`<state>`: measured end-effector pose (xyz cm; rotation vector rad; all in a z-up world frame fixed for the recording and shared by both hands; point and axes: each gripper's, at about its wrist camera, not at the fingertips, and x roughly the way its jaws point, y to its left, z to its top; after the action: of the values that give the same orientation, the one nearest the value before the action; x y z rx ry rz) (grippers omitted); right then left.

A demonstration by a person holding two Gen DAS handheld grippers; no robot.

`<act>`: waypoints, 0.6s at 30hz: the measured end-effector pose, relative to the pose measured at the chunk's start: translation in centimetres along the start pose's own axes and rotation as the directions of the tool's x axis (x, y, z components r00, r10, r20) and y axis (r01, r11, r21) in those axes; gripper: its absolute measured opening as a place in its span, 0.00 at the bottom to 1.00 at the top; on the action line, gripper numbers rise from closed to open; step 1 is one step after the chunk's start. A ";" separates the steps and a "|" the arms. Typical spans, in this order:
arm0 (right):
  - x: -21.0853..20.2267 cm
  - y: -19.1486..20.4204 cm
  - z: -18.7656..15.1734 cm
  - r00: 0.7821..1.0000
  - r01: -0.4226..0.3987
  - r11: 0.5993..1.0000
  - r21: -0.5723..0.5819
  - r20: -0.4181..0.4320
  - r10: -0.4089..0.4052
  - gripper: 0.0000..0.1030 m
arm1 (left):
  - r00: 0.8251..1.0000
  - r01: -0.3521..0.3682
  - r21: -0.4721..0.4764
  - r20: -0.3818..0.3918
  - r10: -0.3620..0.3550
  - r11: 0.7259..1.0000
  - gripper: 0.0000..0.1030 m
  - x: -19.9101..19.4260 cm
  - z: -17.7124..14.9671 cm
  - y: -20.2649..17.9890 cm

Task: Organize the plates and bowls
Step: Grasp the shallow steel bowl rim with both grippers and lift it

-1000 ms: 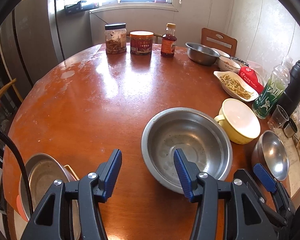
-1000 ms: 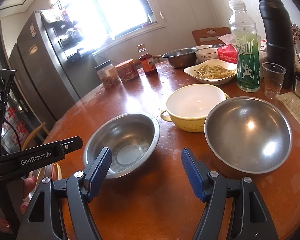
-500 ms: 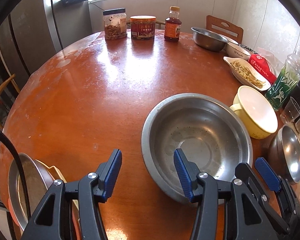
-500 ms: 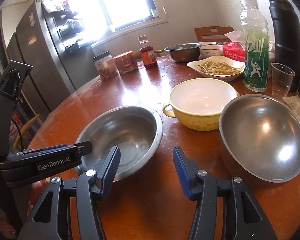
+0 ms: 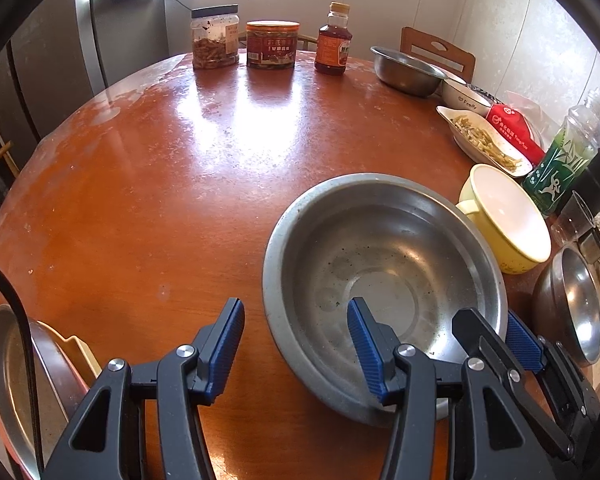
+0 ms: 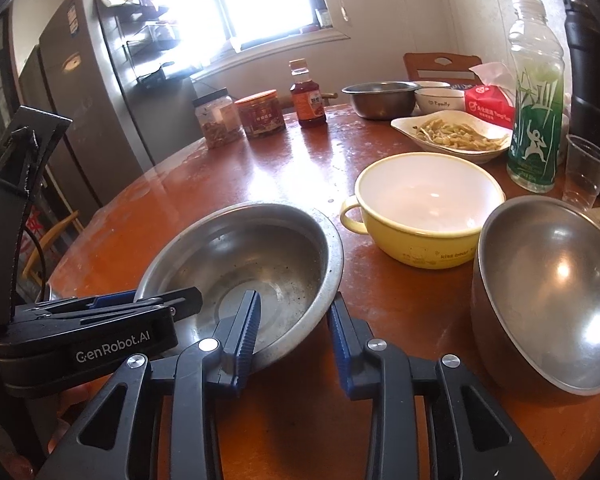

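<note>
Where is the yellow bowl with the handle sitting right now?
The yellow bowl stands on the table's right side in the right wrist view, between the wide steel bowl and the shiny steel bowl, just before the noodle dish.

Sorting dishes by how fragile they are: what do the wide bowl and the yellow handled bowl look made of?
Wide bowl: likely stainless steel, dull brushed grey with soft reflections and a thin rolled rim. Yellow bowl: glossy, white inside; enamel or ceramic, can't tell which.
</note>
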<state>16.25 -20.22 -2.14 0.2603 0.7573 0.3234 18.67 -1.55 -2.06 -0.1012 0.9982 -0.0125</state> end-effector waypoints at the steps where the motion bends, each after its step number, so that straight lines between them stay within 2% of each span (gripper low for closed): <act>1: -0.1 0.2 0.0 1.000 0.003 1.000 -0.008 0.002 -0.003 0.34 | 1.000 0.004 0.000 0.000 -0.004 1.000 0.51 0.1 0.0 0.0; 6: -0.2 0.5 -0.1 1.000 0.000 1.000 -0.030 0.005 0.001 0.34 | 0.999 0.044 0.009 0.012 -0.044 0.999 0.39 -0.1 -0.2 -0.3; 18: -1.3 -0.2 -0.2 1.000 -0.016 1.000 -0.018 -0.019 0.015 0.34 | 0.999 0.050 0.041 0.009 -0.050 0.998 0.39 -1.4 -1.7 -1.2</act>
<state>15.28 -20.83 -1.56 0.2466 0.7705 0.3474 16.51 -2.79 -1.68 -0.0889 0.9848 -0.0781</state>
